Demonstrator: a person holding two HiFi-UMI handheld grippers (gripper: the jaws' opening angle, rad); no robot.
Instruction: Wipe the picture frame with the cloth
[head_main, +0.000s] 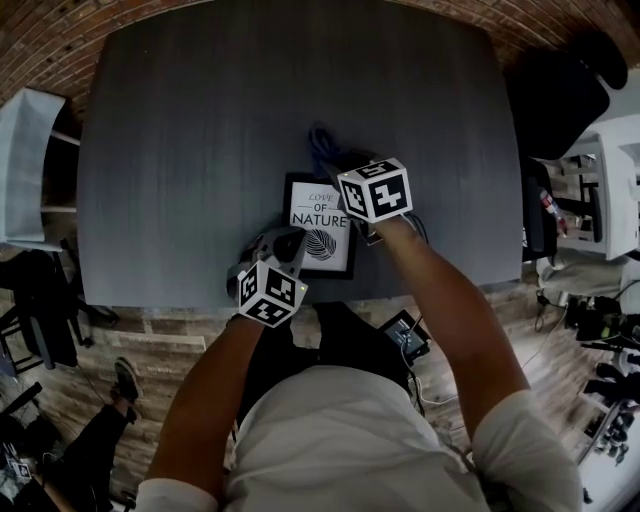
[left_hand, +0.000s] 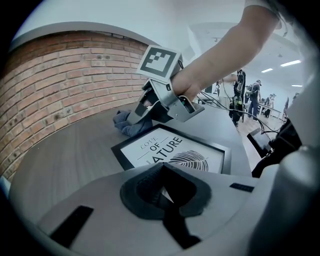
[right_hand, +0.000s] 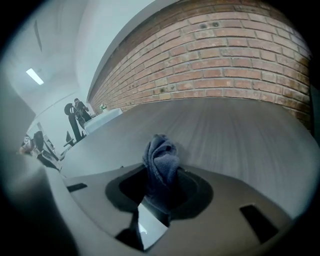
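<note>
Dark grey wood-grain table (head_main: 200, 150), large, most of the head view; brick wall (left_hand: 60, 85) behind its far side. Picture frame (head_main: 320, 232) flat on the table near the front edge, a little right of centre, directly ahead of the person. Narrow black moulding, rectangular, portrait format as seen from the head view; white print inside with black lettering "LOVE OF NATURE" and a dark leaf-like graphic beneath the words. Face of print clean and bright in the left gripper view, black border unbroken where visible (left_hand: 172, 150). Left gripper (head_main: 296, 240) over the near-left corner of the frame, claw pressed together with nothing between the pads (left_hand: 162, 192); a sliver of the white print visible just past the tips; contact with the frame not resolvable. Right gripper (head_main: 336, 162) at the far edge of the frame, angled downward, marker cube overlapping the upper right of the print in the head view. Claw pinching the cloth (right_hand: 161, 165) between its pads (right_hand: 160, 195). Cloth small, dark blue-grey, terry-like, bunched into a wad with folds sticking out past the tips; bunch on the table at the far corner of the frame, just beside the black moulding (left_hand: 131, 125).
</note>
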